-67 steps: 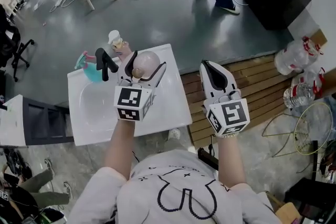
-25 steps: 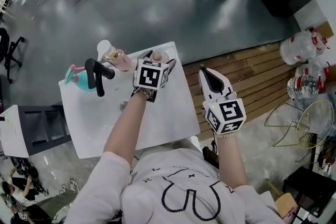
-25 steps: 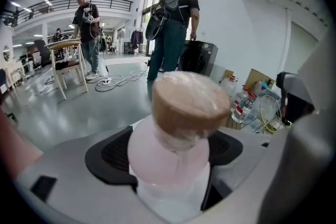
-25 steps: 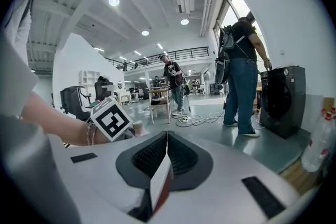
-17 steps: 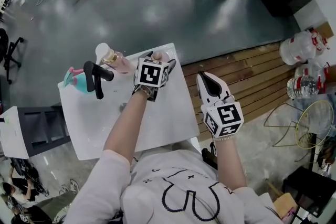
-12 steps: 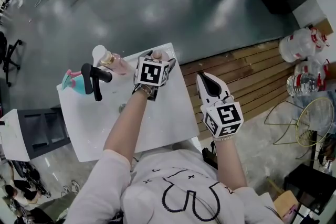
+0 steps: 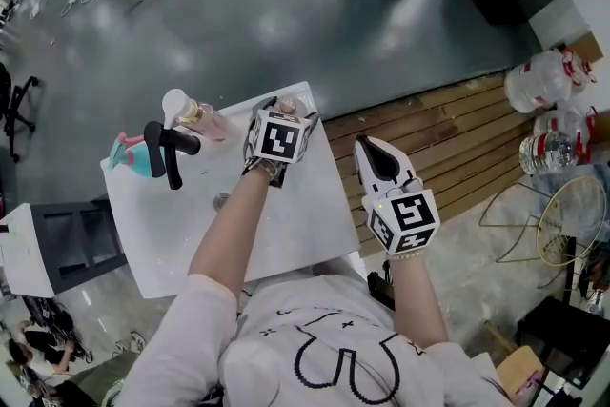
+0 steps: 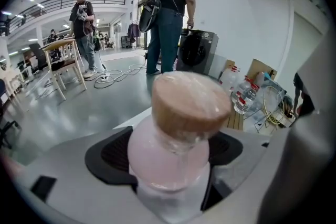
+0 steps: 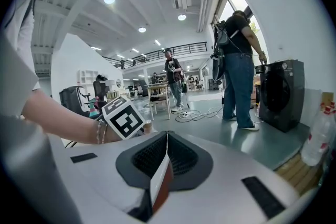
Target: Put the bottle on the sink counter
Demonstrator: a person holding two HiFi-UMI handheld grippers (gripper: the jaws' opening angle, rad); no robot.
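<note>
1. At the tabletop's 9 o'clock edge stood a teal sprayer. Just at its 3 o'clock rose the black faucet over the basin.

2. At about 1 o'clock from the faucet sat a second pink bottle with a white cap, apart from the left tool.

3. The left tool reached to the tabletop's far corner, around 1 o'clock from the drain. Its jaws stood wide and pinched the bottle, one dark pad on each side of the body.

4. The bottle stood upright between those pads, its shoulder and wood-coloured cap poking above them at 12 o'clock. It was over the far corner of the tabletop. I could not tell whether its base touched the surface.

5. It looked like a smooth, clear-walled bottle of pale pink liquid, with film over the cap. I judged it moderately heavy for its size, stiff, and slippery at the rounded shoulder.

6. The straight body below the shoulder seemed the best place to hold it, which is where the pads sat. A grip on the cap or neck would likely let it swing or slip.

7. At 3 o'clock of the left tool, off the tabletop and above the wooden decking, the right tool was held with its jaws pressed together and nothing between them.
</note>
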